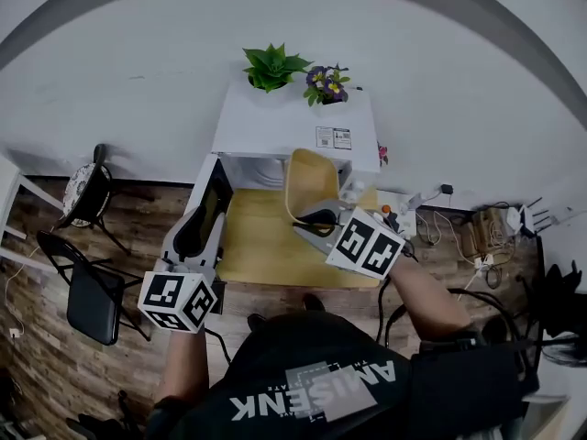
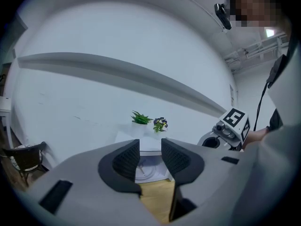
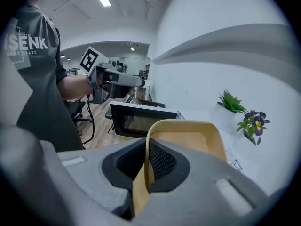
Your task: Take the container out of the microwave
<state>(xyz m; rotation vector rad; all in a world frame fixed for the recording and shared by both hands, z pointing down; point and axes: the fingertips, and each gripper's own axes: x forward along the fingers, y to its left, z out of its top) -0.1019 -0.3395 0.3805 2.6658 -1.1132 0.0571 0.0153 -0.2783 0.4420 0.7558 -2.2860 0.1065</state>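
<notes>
Holding container point(image 3: 188, 138) by rim in clenched right gripper point(image 3: 146, 163) outside microwave point(image 1: 293, 122) at twelve o'clock, left gripper point(image 2: 150, 157) released; next, probably setting down.

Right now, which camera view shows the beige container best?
The right gripper view: the beige container fills the middle, its edge clamped in the right gripper. The head view shows it small, from above, in front of the open microwave, partly covered by that gripper. The left gripper view does not show it.
</notes>
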